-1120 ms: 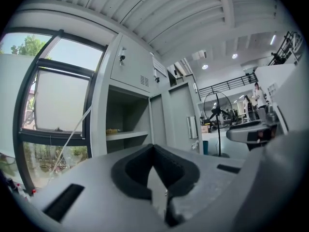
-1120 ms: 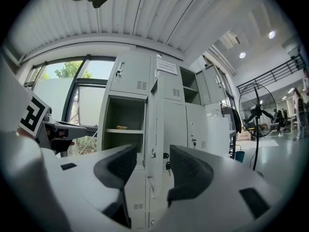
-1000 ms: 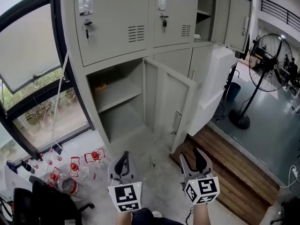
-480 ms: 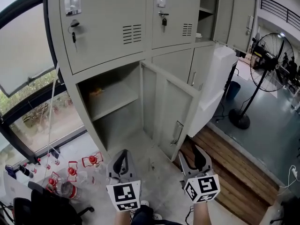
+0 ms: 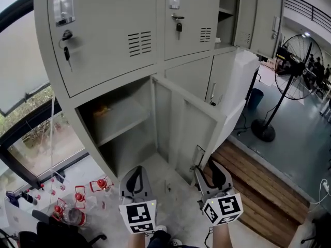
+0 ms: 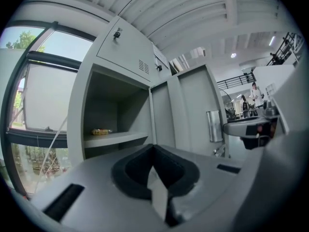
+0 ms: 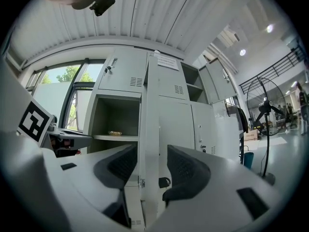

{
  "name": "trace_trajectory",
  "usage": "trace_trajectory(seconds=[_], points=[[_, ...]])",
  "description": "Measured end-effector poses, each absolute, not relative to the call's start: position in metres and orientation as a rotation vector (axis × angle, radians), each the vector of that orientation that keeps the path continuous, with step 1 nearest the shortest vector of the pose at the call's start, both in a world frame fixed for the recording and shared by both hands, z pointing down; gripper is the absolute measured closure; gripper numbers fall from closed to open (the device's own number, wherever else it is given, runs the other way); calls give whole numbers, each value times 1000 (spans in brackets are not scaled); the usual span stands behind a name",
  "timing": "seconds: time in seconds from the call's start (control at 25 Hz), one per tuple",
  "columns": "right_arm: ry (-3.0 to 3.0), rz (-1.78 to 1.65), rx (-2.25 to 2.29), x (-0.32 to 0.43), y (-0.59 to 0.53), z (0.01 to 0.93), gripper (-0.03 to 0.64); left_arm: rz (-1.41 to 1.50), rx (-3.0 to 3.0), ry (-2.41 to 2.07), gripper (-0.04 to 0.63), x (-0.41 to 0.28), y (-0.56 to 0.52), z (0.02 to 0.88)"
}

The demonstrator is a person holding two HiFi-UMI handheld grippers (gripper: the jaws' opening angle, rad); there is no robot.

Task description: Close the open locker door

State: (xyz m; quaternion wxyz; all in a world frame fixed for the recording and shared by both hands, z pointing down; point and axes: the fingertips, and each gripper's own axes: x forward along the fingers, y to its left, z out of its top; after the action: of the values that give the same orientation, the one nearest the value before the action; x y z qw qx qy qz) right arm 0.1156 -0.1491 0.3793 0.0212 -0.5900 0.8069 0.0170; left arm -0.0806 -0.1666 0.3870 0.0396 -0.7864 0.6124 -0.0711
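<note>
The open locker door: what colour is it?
Light grey; the open locker door shows best in head view.

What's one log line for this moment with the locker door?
locker door: open | left hand-held gripper: shut, empty | right hand-held gripper: open, facing door edge

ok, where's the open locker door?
Head view, centre: the open locker door juts from the lower compartment, its free edge just ahead of the open right gripper.

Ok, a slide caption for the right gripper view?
Right gripper, fingers apart, faces the open locker door edge-on.
</note>
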Motion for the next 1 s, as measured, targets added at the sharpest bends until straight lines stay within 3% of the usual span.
trace_trajectory(seconds=[0.56, 0.76, 1.0], points=[[2511, 36, -1819, 111, -169, 382, 413, -229, -2406, 1883, 597, -91, -175, 389], [2497, 43, -1817, 106, -168, 380, 513, -229, -2385, 1910, 597, -101, -171, 389], [2547, 56, -1762, 92, -161, 379, 514, -230, -2367, 1937, 598, -109, -167, 389]])
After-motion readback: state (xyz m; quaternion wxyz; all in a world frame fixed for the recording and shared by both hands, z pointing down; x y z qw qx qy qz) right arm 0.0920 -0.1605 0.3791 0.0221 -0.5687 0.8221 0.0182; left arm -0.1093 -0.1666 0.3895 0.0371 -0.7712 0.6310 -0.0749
